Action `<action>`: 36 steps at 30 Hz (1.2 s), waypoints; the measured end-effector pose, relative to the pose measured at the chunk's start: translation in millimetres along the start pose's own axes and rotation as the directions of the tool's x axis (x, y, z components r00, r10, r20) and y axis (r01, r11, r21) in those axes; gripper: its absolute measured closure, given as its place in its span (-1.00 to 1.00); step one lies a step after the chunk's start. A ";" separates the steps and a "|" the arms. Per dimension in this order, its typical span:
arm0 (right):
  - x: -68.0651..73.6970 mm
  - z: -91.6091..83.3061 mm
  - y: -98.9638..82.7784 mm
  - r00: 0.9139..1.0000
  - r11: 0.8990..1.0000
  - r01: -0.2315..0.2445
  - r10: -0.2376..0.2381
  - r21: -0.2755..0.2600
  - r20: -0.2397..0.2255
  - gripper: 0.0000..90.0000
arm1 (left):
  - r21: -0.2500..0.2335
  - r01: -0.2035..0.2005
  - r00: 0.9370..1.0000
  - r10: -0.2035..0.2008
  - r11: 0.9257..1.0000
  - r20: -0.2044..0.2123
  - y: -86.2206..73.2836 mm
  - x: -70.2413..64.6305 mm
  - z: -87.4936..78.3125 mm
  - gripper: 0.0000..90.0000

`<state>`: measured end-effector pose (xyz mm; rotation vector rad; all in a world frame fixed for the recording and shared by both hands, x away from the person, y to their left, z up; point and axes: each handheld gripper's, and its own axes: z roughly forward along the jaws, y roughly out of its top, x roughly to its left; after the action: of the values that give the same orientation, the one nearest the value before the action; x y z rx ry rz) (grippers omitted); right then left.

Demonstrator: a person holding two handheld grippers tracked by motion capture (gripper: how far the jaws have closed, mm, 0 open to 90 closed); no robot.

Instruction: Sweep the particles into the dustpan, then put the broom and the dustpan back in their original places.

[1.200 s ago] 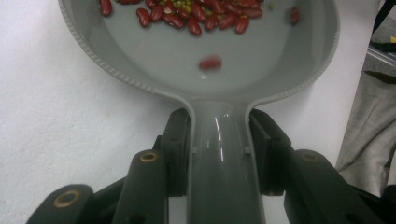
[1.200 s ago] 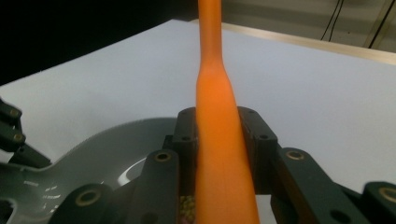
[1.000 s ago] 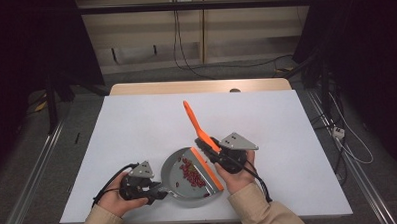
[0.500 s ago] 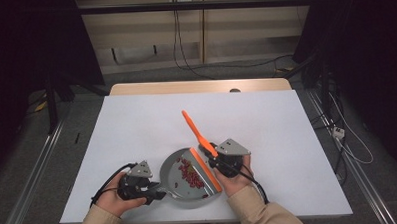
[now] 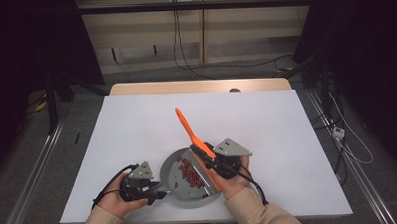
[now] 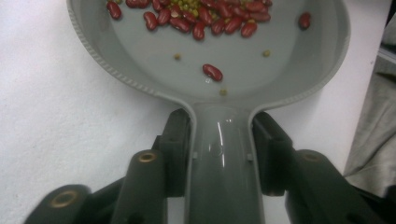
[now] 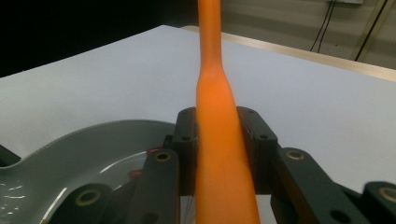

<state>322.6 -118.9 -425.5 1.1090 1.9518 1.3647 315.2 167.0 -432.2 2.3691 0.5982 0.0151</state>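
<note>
**Pan of beans, spatula over it**

Left gripper (image 5: 157, 193) is clamped on the grey pan's (image 5: 168, 170) handle at the table's (image 5: 137, 124) near edge. The left gripper view shows red beans (image 6: 212, 72) plus tiny green bits in the pan, which the high view can't resolve. Right gripper (image 5: 204, 153) is clamped on the orange spatula (image 5: 185, 123); its lower end sits over the pan, partly hidden by the gripper.

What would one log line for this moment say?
left tool: shut on pan handle | right tool: shut on orange spatula | grey pan: holds red beans
</note>
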 end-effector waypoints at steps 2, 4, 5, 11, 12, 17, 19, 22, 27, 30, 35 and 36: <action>-7.2 -3.5 -0.7 1.000 1.000 -0.001 0.001 0.003 0.006 0.58 | -0.006 -0.017 1.000 0.017 1.000 -0.010 -0.3 -0.5 -0.1 0.40; -13.2 -6.8 -1.4 1.000 1.000 -0.006 0.006 -0.001 0.018 0.58 | -0.036 -0.023 0.999 0.022 0.999 -0.029 -2.4 -1.8 1.5 0.40; -16.5 -9.0 -1.5 1.000 1.000 -0.011 0.011 -0.001 0.025 0.58 | -0.050 -0.021 1.000 0.020 0.999 -0.024 -4.0 -1.1 2.4 0.40; -35.0 -19.1 -2.4 0.998 0.999 -0.031 0.032 -0.014 0.062 0.58 | -0.103 -0.039 0.998 0.034 0.994 -0.051 -9.7 0.0 0.8 0.40; -37.8 -20.4 -2.5 0.997 0.999 -0.039 0.040 -0.017 0.064 0.58 | -0.118 -0.035 0.998 0.028 0.992 -0.056 -10.0 0.0 0.2 0.40; -49.1 -24.7 -0.4 0.994 0.998 -0.056 0.059 -0.032 0.088 0.58 | -0.167 -0.013 0.997 0.000 0.986 -0.080 -11.0 3.2 -2.5 0.40; -53.4 -26.2 0.4 0.993 0.997 -0.068 0.071 -0.039 0.090 0.58 | -0.181 0.002 0.995 -0.020 0.983 -0.098 -10.9 5.2 -5.5 0.40; -60.3 -28.4 0.4 0.992 0.997 -0.072 0.075 -0.037 0.106 0.58 | -0.211 0.041 0.988 -0.071 0.977 -0.137 -9.8 11.6 -10.8 0.40; -74.2 -34.7 -1.7 0.986 0.995 -0.095 0.098 -0.032 0.134 0.58 | -0.230 0.094 0.972 -0.140 0.969 -0.189 -9.0 23.0 -17.6 0.40; -82.4 -38.7 -4.3 0.983 0.996 -0.091 0.094 -0.026 0.159 0.58 | -0.234 0.133 0.956 -0.187 0.963 -0.227 -12.4 32.6 -19.1 0.40; -94.9 -43.3 -9.6 0.976 0.994 -0.110 0.112 -0.022 0.187 0.58 | -0.240 0.184 0.920 -0.253 0.953 -0.298 -19.6 48.0 -23.2 0.40; -97.2 -44.4 -9.9 0.975 0.994 -0.107 0.110 -0.022 0.195 0.58 | -0.244 0.201 0.911 -0.273 0.949 -0.309 -20.8 50.7 -24.0 0.40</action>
<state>337.1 -225.2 -422.7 1.3094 1.7634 1.2674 347.9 217.0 -434.3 2.0878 0.9993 0.3684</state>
